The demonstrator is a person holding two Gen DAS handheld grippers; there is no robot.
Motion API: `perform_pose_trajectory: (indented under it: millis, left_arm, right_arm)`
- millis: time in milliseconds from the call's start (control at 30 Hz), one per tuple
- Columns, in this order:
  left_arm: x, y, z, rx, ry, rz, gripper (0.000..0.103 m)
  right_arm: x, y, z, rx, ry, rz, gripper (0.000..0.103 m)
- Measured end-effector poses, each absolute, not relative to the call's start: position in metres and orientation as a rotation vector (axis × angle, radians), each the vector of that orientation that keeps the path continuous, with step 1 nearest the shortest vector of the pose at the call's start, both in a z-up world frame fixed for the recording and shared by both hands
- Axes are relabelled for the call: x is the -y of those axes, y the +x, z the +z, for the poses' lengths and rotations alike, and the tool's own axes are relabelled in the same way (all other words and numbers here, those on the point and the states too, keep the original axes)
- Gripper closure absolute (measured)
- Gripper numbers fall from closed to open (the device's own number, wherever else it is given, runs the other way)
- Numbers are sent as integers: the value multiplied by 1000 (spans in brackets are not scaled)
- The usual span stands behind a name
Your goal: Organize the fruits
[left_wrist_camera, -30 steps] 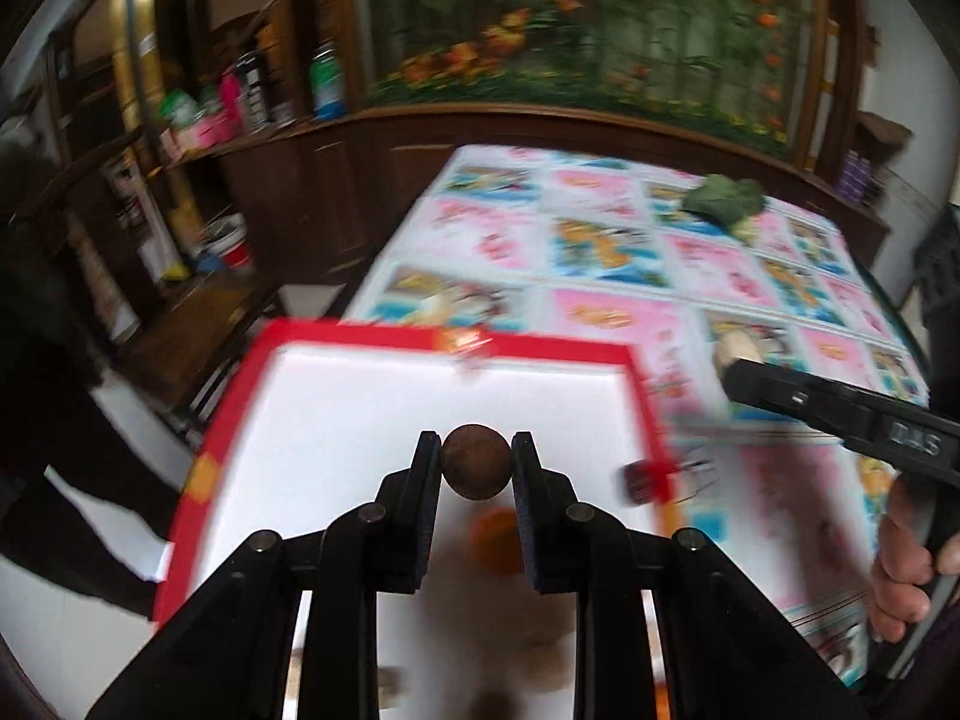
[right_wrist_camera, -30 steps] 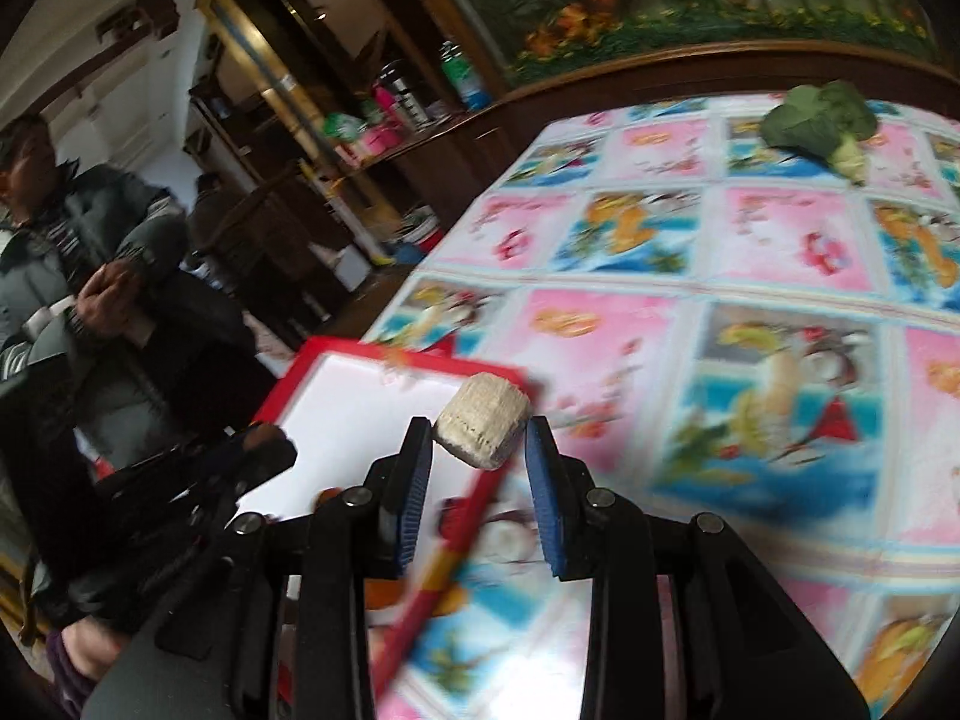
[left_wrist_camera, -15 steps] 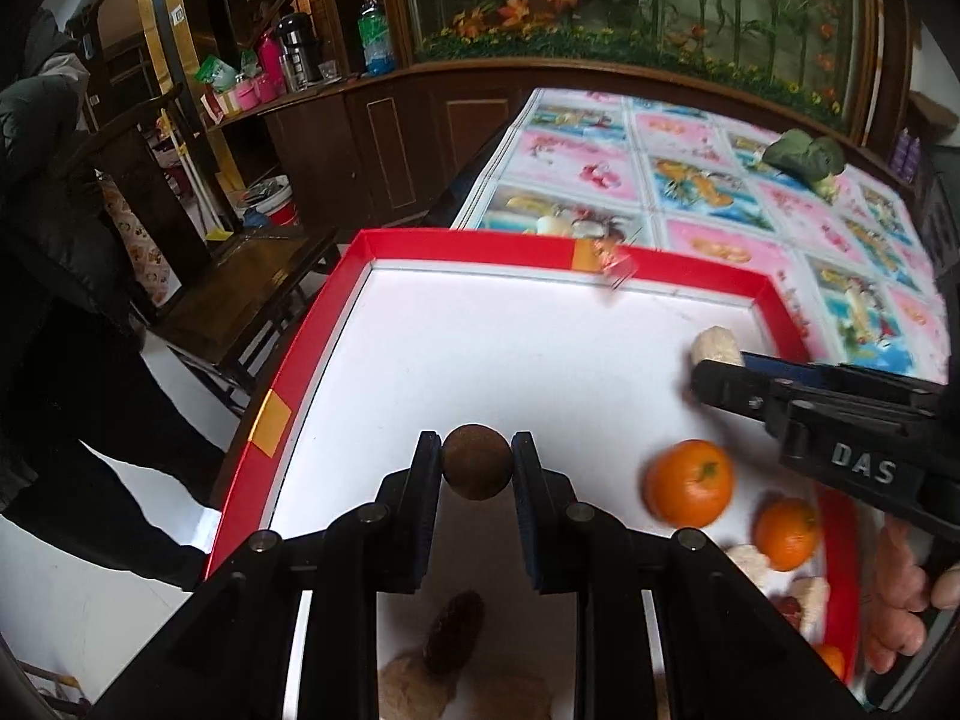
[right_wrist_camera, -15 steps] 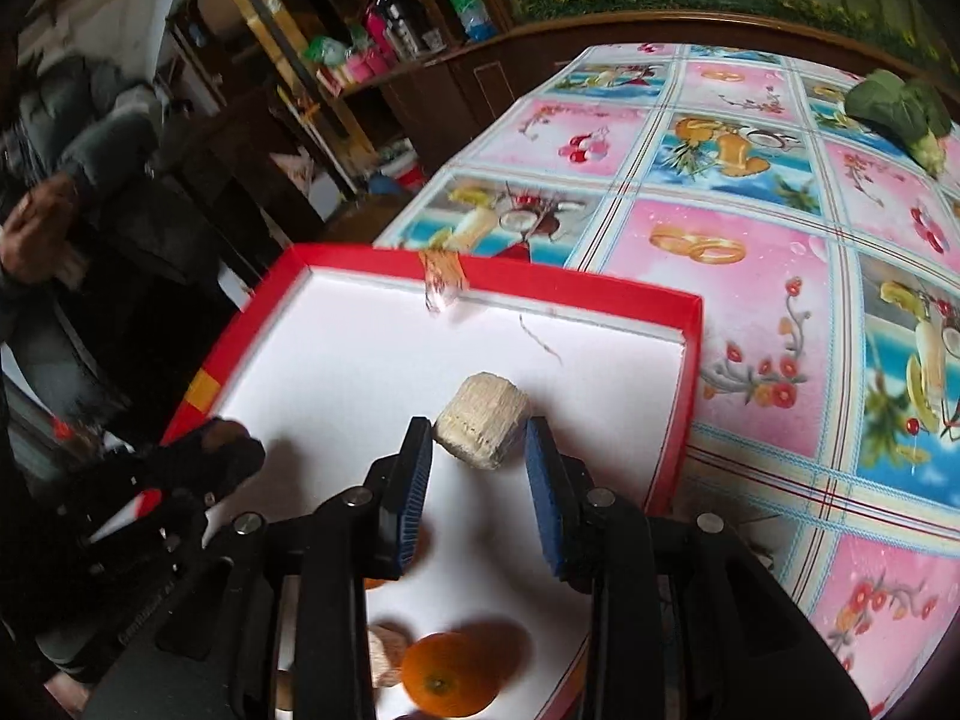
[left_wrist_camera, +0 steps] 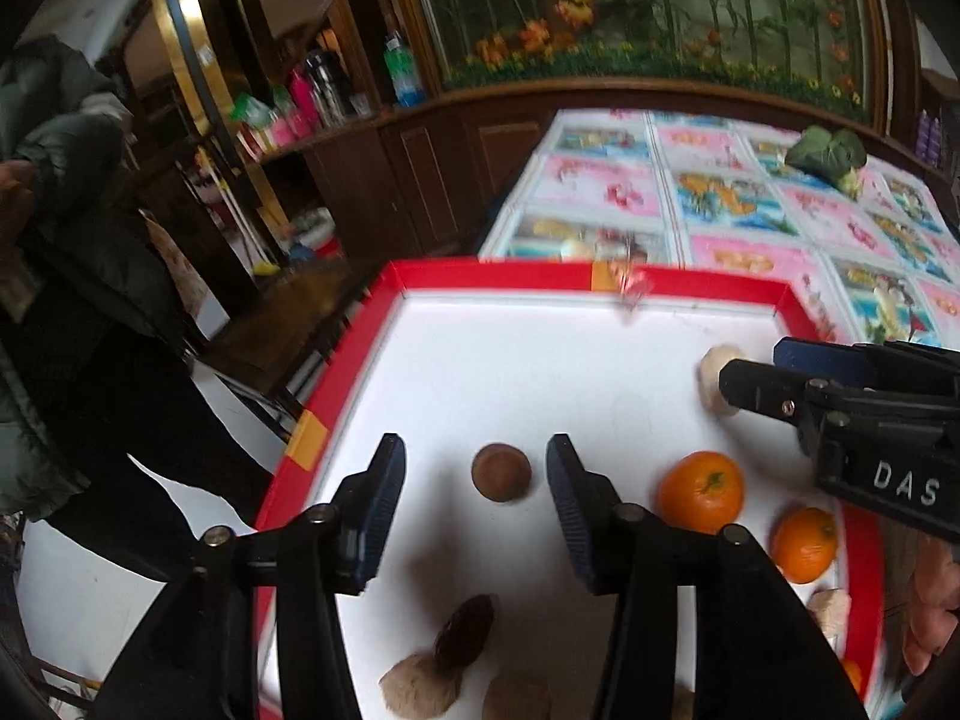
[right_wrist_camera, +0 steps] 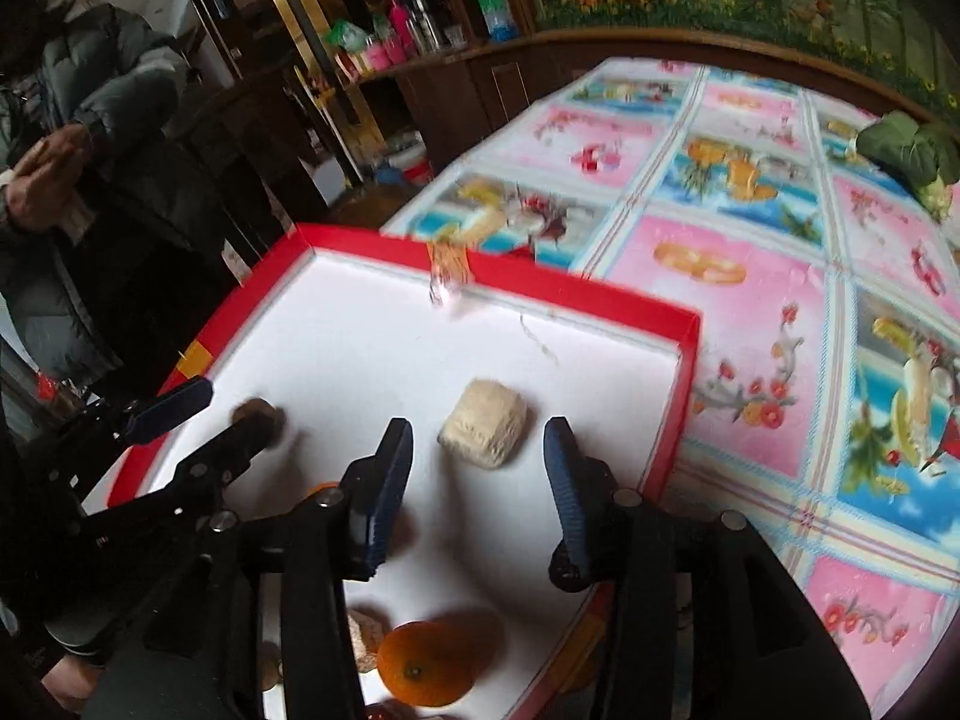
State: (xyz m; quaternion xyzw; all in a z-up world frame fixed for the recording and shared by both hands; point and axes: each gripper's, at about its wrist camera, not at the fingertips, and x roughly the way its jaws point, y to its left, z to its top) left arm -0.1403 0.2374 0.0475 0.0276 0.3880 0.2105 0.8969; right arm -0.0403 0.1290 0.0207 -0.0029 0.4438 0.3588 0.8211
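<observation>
Both tongs have just been opening over the red-rimmed white tray (left_wrist_camera: 360, 336). The left tongs (left_wrist_camera: 474, 480) stand apart around a round brown fruit (left_wrist_camera: 501, 472) lying on the tray floor. The right tongs (right_wrist_camera: 477, 456) gape around a pale, rough, blocky lump (right_wrist_camera: 485, 431), touching neither.

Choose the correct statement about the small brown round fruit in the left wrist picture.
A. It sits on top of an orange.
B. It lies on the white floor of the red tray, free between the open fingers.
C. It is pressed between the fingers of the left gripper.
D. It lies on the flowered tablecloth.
B: the brown round fruit rests on the red tray, with gaps to both fingers of the left gripper.
</observation>
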Motion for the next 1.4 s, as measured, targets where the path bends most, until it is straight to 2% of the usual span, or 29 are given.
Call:
perform_pose_trajectory:
  millis: [100, 167, 467, 533, 600, 967, 1200, 1333, 1400]
  left_arm:
    - [-225, -156, 66, -728, 53, 453, 31]
    - [-217, -166, 77, -685, 50, 465, 24]
    - [-181, -202, 109, -580, 29, 483, 20]
    - [-170, -203, 110, -562, 49, 523, 15]
    - [-160, -208, 111, -547, 67, 545, 0]
    - [-117, -248, 124, -477, 113, 468, 0]
    - [-105, -285, 138, -426, 107, 449, 0]
    - [-102, -307, 145, -401, 109, 444, 0]
    - [-104, -315, 145, -402, 100, 442, 0]
  right_arm:
    - [-117, -46, 34, -879, 35, 769, 50]
    - [-110, -50, 43, -831, 59, 768, 47]
    - [-72, -77, 69, -630, 88, 671, 38]
    - [-56, -86, 70, -612, 88, 646, 36]
    - [-37, -96, 71, -594, 103, 612, 34]
    - [32, -169, 93, -471, 95, 526, 24]
    - [51, -229, 121, -358, 92, 516, 7]
    - [50, -264, 132, -312, 51, 507, 0]
    - [50, -276, 135, -310, 37, 509, 0]
